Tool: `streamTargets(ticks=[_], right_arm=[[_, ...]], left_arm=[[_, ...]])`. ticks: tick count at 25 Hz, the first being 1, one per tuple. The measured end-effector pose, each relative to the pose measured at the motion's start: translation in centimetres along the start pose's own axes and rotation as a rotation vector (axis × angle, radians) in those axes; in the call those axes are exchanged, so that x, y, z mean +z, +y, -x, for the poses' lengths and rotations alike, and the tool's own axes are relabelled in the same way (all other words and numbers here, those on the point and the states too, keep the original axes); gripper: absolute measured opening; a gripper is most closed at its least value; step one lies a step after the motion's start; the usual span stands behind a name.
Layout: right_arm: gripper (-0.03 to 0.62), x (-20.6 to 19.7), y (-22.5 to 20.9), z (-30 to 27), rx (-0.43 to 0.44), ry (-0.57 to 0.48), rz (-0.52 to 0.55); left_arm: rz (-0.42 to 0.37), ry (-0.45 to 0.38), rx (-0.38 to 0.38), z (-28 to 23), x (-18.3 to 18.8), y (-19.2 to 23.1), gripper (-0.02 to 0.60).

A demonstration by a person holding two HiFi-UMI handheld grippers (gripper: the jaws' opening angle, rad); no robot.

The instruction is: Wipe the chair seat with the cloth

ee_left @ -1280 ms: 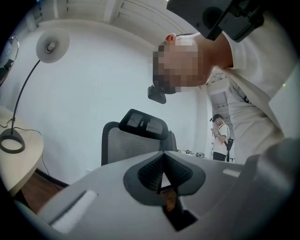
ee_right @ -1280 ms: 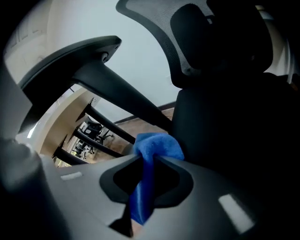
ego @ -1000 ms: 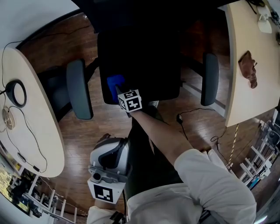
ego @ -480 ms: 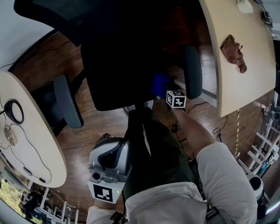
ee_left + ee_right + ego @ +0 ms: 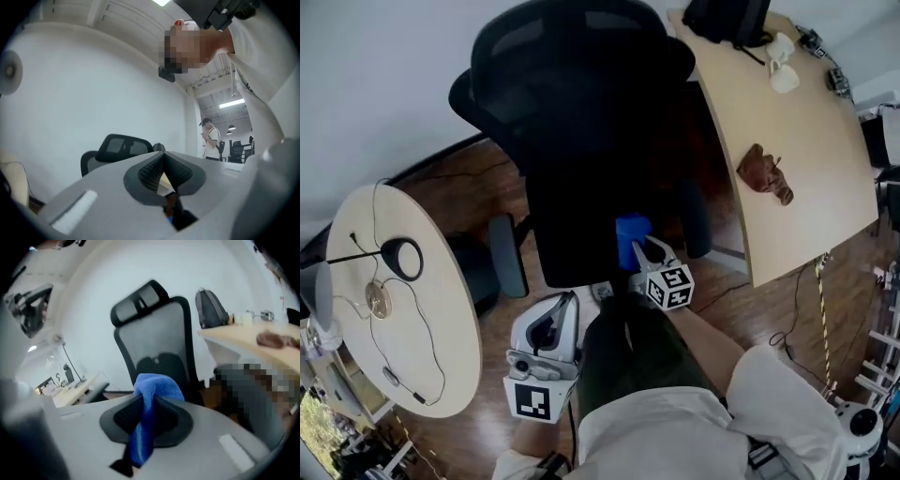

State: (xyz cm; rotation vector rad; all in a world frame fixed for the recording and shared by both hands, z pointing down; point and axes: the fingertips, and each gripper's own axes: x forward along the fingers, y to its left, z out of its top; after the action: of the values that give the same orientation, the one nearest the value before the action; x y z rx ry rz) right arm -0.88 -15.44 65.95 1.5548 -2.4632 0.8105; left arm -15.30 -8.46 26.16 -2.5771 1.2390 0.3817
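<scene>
The black office chair's seat [image 5: 577, 220] lies below its tall mesh backrest [image 5: 572, 66] in the head view. A blue cloth [image 5: 631, 232] rests at the seat's front right corner, and my right gripper [image 5: 640, 249] is shut on it. In the right gripper view the cloth [image 5: 154, 389] bunches up between the pads and hangs down, with the backrest [image 5: 157, 333] behind it. My left gripper [image 5: 569, 300] hangs low by the person's legs, off the chair. Its jaws [image 5: 161, 161] meet at the tips with nothing in them and point up at the wall.
A round table [image 5: 441, 347] with a cable and a ring-shaped device [image 5: 401, 258] stands left. A long desk [image 5: 825, 187] at right carries a brown object [image 5: 764, 173] and a white cup [image 5: 783, 73]. Armrests [image 5: 508, 255] flank the seat. A person [image 5: 212, 140] stands far off.
My right gripper carried the blue cloth from the seat's front left across to its front right. The head view tilted up, so the backrest shows. The left gripper stayed low.
</scene>
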Motion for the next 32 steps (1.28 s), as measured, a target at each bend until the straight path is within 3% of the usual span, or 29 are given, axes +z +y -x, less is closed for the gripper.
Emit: streamTargets(ticks=[4,7,9,12,14,16,20,22,26,29,32], right_arm=[[0.054,25.1,15.5,18.5,0.169,-0.385,0.177],[0.054,41.2,25.8,34.4,0.265,-0.66,0.355],[0.054,47.5,30.5,43.8,0.307,-0.801,0.502],[0.057,51.4,33.9,54.6,0.275,-0.936,0.608],[0.057,52.1,34.4,57.8,0.251,-0.961,0.626],[0.057,52.1,34.3,58.7,0.248,-0.952,0.623],[0.057,51.4,35.0,60.6,0.271,-0.969,0.537],[0.057,49.2,36.1,63.8,0.286,-0.992,0.546],[0.058,40.7,37.0,73.9,0.351,-1.081,0.544],[0.058,28.9,35.4,82.0,0.405,-1.128,0.594],[0.058,19.0,34.3,87.1,0.423,-1.011,0.657]], left_arm=[[0.031,0.014,0.084,-1.8,15.6,0.3,0.155],[-0.018,-0.042,0.049,-3.0,27.9,-2.3,0.155],[-0.076,-0.107,0.016,-3.8,35.0,-4.4,0.146],[-0.206,-0.143,-0.054,-3.2,41.5,-8.9,0.118],[-0.278,-0.137,-0.137,-3.0,43.4,-11.7,0.081],[-0.295,-0.13,-0.2,-2.9,44.1,-13.3,0.075],[-0.269,-0.16,-0.223,-0.7,45.3,-15.4,0.111],[-0.269,-0.191,-0.214,2.3,46.8,-18.2,0.149],[-0.382,-0.216,-0.192,11.2,47.4,-28.0,0.19],[-0.462,-0.257,-0.158,20.1,44.3,-38.4,0.19],[-0.402,-0.282,-0.125,27.1,43.3,-46.3,0.186]])
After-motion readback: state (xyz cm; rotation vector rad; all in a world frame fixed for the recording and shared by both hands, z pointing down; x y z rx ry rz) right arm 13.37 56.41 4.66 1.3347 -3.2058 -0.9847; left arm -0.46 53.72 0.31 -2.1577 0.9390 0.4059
